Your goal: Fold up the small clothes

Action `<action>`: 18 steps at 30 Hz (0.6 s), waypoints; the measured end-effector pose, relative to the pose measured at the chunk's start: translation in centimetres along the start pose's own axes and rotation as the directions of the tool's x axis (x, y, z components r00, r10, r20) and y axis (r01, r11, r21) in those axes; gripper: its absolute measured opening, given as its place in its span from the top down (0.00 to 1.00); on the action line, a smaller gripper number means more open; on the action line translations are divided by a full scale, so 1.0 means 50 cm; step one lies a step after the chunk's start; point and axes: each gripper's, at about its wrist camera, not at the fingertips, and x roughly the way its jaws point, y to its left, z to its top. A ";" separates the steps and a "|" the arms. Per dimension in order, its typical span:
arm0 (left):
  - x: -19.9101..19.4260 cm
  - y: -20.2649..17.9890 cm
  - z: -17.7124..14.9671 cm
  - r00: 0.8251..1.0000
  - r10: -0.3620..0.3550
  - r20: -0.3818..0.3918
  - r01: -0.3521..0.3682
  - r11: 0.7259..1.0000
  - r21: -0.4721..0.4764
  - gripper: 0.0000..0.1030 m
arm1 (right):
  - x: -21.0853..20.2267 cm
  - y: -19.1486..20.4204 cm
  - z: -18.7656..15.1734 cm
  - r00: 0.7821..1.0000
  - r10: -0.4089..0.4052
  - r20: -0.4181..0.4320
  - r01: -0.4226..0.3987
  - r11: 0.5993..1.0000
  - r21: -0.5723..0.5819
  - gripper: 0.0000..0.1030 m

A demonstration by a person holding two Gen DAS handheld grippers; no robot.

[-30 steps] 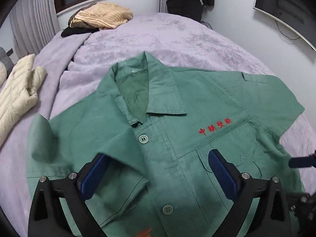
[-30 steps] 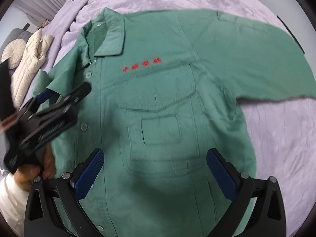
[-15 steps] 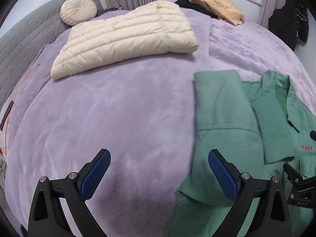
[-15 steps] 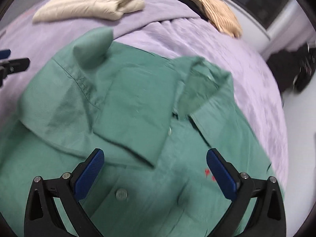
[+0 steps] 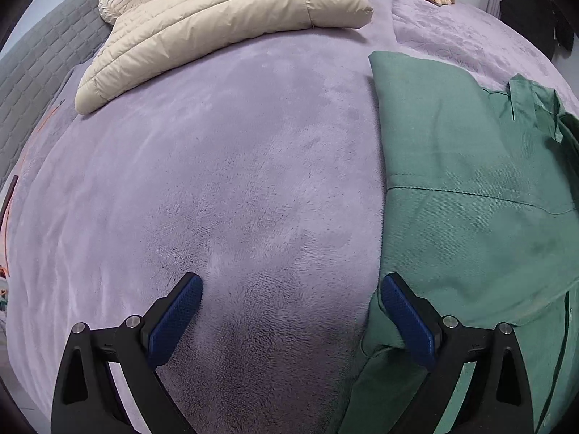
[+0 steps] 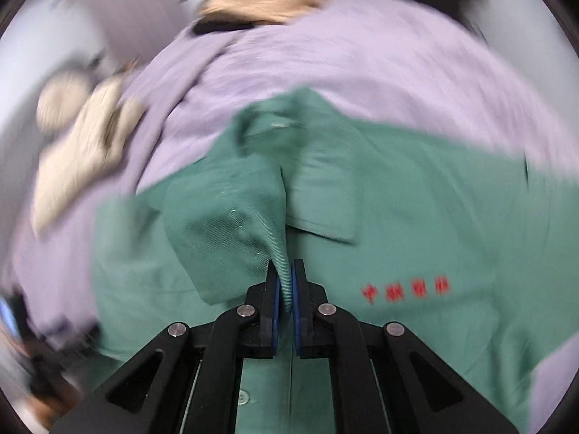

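Right tool (image 6: 284, 289) just clamped on green shirt (image 6: 398, 217) fold | left tool (image 5: 289, 311) spread, empty | fold to be drawn flat, edges aligned.

Wide bare purple blanket (image 5: 224, 181) before you, cream puffer jacket (image 5: 224, 25) blocking far side, green shirt (image 5: 470, 199) right.

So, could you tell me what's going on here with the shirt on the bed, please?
A person is folding a green shirt spread on a purple blanket, holding a gripper in each hand. The right gripper has just closed its fingers on a fold of the shirt's fabric near the collar and has it pinched. The left gripper is open and holds nothing, poised over the blanket at the shirt's folded side edge. A cream puffer jacket lies further back.
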 end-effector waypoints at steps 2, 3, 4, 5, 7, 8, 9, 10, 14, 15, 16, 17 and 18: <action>0.004 -0.005 -0.001 1.000 0.012 -0.002 -0.012 1.000 0.008 0.03 | 0.017 -0.071 -0.016 0.996 0.076 -0.038 -0.068 0.982 0.176 0.94; 0.006 -0.006 0.000 1.000 0.014 -0.004 -0.014 1.000 0.010 0.03 | 0.025 -0.106 -0.030 0.993 0.104 -0.049 -0.088 0.961 0.262 0.94; 0.007 -0.007 0.000 1.000 0.016 -0.005 -0.016 1.000 0.010 0.03 | 0.030 -0.132 -0.041 0.991 0.121 -0.054 -0.097 0.941 0.324 0.93; 0.007 -0.007 0.000 1.000 0.016 -0.006 -0.016 1.000 0.012 0.03 | 0.029 -0.151 -0.051 0.990 0.131 -0.056 -0.101 0.922 0.374 0.90; 0.008 -0.007 0.002 1.000 0.010 -0.012 -0.009 1.000 0.017 0.03 | 0.025 -0.193 -0.076 0.982 0.182 -0.039 -0.141 0.862 0.486 0.90; 0.008 -0.006 0.004 1.000 0.005 -0.019 -0.005 1.000 0.015 0.03 | 0.023 -0.206 -0.082 0.979 0.204 -0.029 -0.159 0.840 0.518 0.85; 0.005 -0.004 0.008 1.000 0.000 -0.030 0.000 1.000 0.011 0.03 | 0.014 -0.214 -0.091 0.976 0.216 -0.020 -0.171 0.823 0.541 0.70; 0.000 -0.002 0.015 0.999 -0.006 -0.038 0.006 1.000 0.005 0.03 | 0.005 -0.213 -0.093 0.977 0.214 -0.015 -0.173 0.827 0.535 0.61; -0.035 0.007 0.062 0.998 -0.066 0.006 0.066 0.998 -0.014 0.03 | -0.032 -0.106 -0.047 0.997 0.081 -0.018 -0.075 0.977 0.200 0.40; -0.036 0.003 0.083 0.996 -0.091 0.009 0.091 0.996 -0.012 0.03 | -0.034 -0.068 -0.038 0.999 0.044 -0.016 -0.042 0.995 0.092 0.38; -0.033 -0.003 0.102 0.994 -0.113 0.005 0.113 0.994 -0.010 0.03 | -0.029 -0.027 -0.031 1.000 -0.003 -0.012 0.002 1.000 -0.028 0.37; -0.026 -0.011 0.119 0.992 -0.127 -0.001 0.127 0.992 -0.007 0.03 | -0.021 0.015 -0.028 0.999 -0.047 -0.002 0.046 0.988 -0.151 0.35; -0.016 -0.022 0.137 0.991 -0.134 -0.009 0.134 0.991 -0.002 0.03 | -0.001 0.068 -0.031 0.995 -0.100 0.016 0.100 0.951 -0.292 0.35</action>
